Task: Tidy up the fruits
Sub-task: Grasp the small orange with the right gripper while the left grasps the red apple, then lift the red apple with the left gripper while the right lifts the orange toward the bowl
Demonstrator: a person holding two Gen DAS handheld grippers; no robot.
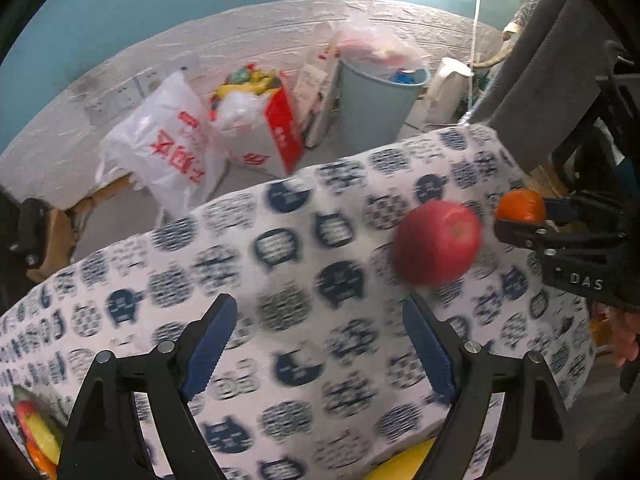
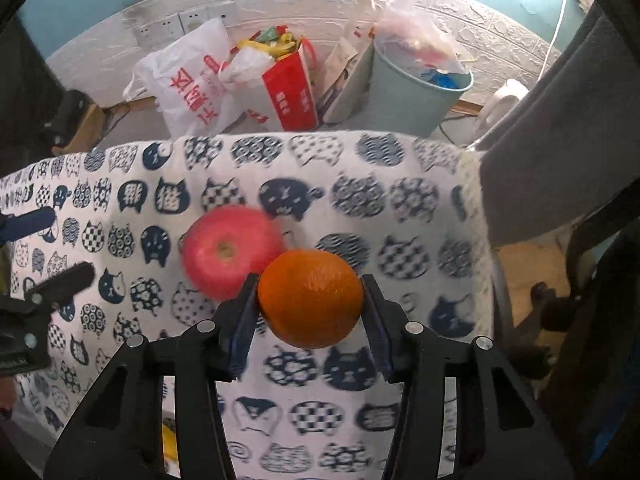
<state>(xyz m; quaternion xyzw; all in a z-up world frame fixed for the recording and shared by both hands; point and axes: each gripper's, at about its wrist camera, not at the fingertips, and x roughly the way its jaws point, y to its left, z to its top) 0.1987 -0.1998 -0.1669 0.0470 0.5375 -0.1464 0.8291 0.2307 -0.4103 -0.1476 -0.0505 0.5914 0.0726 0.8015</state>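
Note:
A red apple [image 1: 438, 242] [image 2: 232, 252] lies on the cat-patterned tablecloth [image 1: 280, 240] [image 2: 400, 208]. My right gripper [image 2: 310, 280] is shut on an orange [image 2: 310, 298], held just above the cloth, to the right of the apple and nearer to me. In the left wrist view the orange [image 1: 520, 204] sits between the right gripper's [image 1: 524, 216] fingers at the right edge. My left gripper [image 1: 320, 304] is open and empty, on the near left of the apple. From the right wrist view the left gripper [image 2: 48, 250] shows at the left edge.
Several fruits [image 1: 36, 432] lie at the lower left, and something yellow [image 1: 404, 464] [image 2: 170, 440] shows beneath the grippers. Beyond the table stand a white plastic bag [image 2: 188, 88], a red-and-white bag [image 2: 288, 92] and a blue-grey bin [image 2: 412, 96]. Grey fabric [image 2: 560, 152] hangs at right.

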